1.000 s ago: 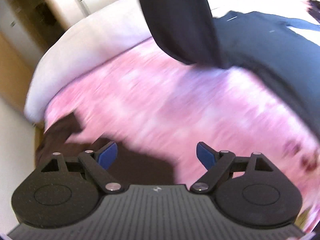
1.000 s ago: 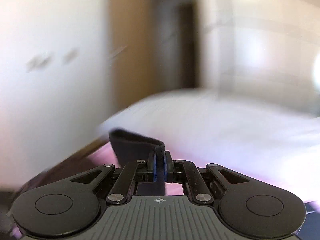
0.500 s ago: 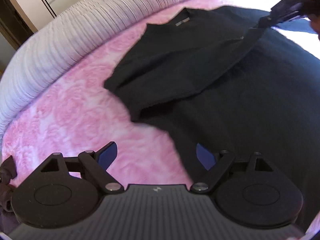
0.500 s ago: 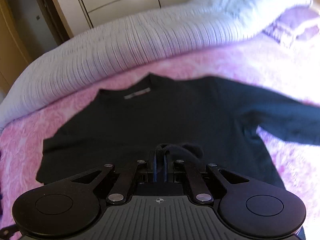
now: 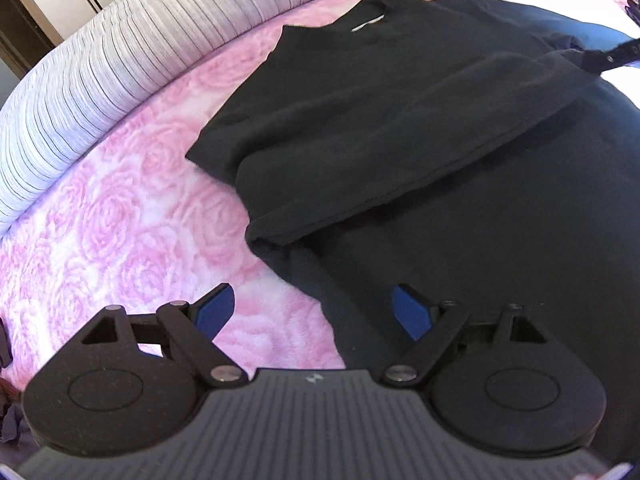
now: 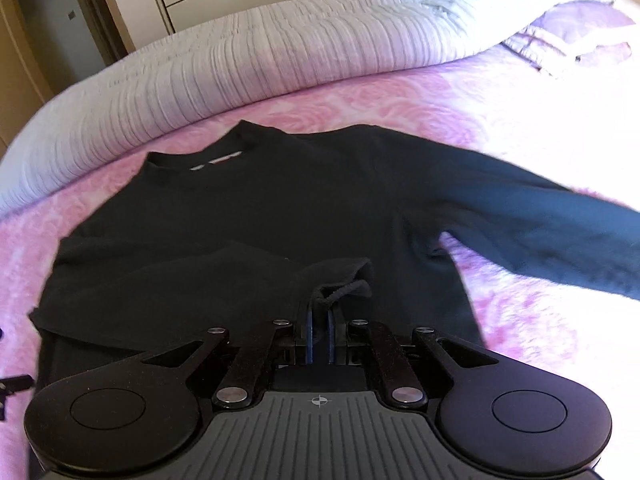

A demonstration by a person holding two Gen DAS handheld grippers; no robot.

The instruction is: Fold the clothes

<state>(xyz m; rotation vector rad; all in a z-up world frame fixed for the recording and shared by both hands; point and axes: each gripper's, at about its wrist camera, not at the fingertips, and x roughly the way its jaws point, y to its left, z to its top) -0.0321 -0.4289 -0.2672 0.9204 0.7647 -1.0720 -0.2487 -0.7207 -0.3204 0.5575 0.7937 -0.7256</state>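
change: sleeve cuff (image 6: 340,280), in the air a second ago, now lies across black sweater (image 5: 400,120), so one sleeve fold is nearly set | right gripper (image 6: 319,330) pinches cuff | left gripper (image 5: 312,312) wide, empty | sweater flat on pink bedspread (image 5: 120,220) | count: one sweater, two grippers

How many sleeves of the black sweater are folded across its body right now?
1. The sleeve cuff lies folded across the black long-sleeved sweater, pinched in the right gripper. The other sleeve lies spread out on the pink rose-patterned bedspread.
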